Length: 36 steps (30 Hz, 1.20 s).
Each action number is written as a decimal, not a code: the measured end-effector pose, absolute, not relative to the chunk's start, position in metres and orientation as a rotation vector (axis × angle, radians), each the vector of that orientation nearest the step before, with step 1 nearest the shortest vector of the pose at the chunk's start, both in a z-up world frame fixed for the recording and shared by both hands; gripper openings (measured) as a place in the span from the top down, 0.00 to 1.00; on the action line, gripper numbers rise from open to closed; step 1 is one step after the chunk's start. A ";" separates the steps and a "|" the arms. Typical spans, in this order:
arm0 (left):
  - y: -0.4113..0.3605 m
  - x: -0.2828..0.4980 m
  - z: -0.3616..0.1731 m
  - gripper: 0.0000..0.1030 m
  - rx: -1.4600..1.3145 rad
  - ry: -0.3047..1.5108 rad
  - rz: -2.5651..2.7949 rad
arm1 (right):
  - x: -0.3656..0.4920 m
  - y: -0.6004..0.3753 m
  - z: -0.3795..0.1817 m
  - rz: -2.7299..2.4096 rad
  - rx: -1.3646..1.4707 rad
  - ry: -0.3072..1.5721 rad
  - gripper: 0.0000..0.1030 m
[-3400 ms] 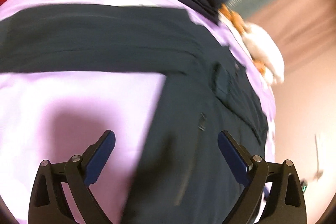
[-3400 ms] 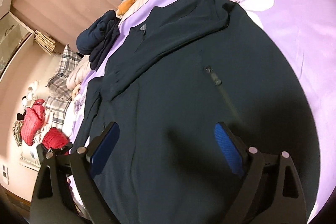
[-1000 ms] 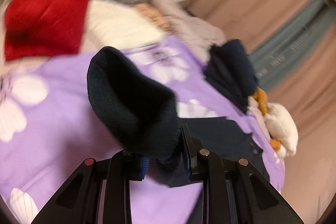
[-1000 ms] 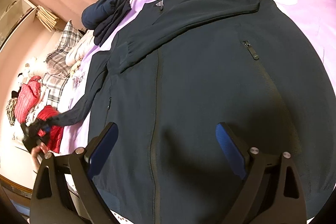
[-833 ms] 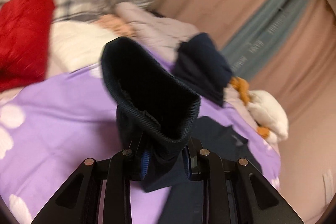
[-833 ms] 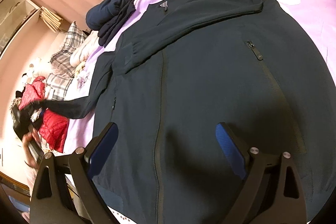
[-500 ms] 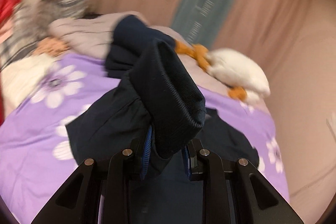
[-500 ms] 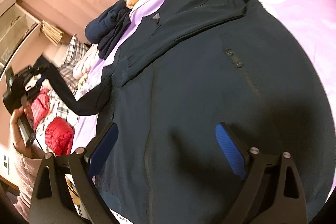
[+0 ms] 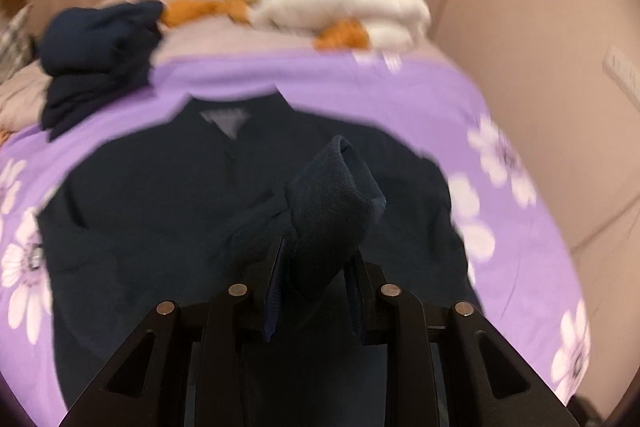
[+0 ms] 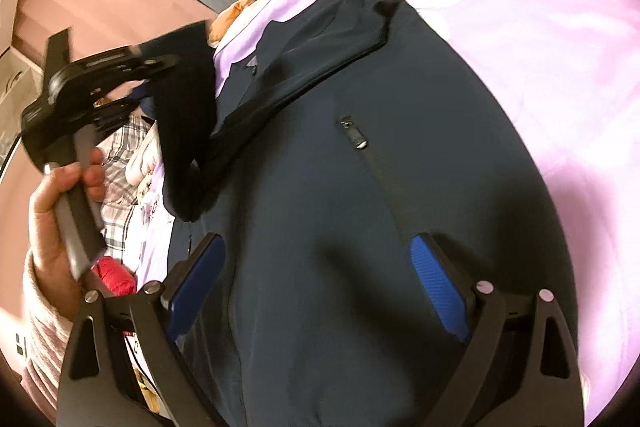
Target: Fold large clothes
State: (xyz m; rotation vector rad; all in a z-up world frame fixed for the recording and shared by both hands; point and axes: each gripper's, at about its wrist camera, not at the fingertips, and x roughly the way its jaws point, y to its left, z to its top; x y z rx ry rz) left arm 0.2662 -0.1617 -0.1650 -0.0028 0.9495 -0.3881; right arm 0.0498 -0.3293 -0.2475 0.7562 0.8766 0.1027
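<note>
A dark navy jacket (image 9: 160,211) lies spread, front up, on the purple flowered bedspread (image 9: 520,227). My left gripper (image 9: 316,267) is shut on the ribbed cuff (image 9: 336,199) of the jacket's sleeve and holds it raised over the chest. In the right wrist view the left gripper (image 10: 148,67) hangs at upper left with the sleeve (image 10: 184,143) drooping from it. My right gripper (image 10: 316,275) is open and empty, low over the jacket's body (image 10: 320,187) near the pocket zipper (image 10: 354,135).
A folded navy garment (image 9: 96,55) and white and orange cushions (image 9: 336,3) lie at the head of the bed. Plaid clothes (image 10: 120,163) and a red jacket (image 10: 116,275) are piled at the bed's left side. Curtains and wall stand behind.
My left gripper has carried the sleeve cuff from far left of the bed up and across, over the jacket's chest. The right gripper stays open over the lower body.
</note>
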 end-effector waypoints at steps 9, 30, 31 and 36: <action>-0.145 0.249 -0.159 0.32 -0.084 0.972 -0.506 | 0.050 -0.332 -0.247 0.102 0.770 0.890 0.08; 0.138 0.201 -0.215 0.18 -0.431 1.003 -0.114 | 0.248 -0.322 -0.245 0.037 0.466 0.932 0.10; 0.139 0.204 -0.216 0.18 -0.449 0.995 -0.122 | 0.255 -0.323 -0.251 0.023 0.456 0.954 0.14; 0.141 0.224 -0.236 0.18 -0.608 1.002 -0.242 | 0.266 -0.319 -0.254 0.068 0.448 0.972 0.63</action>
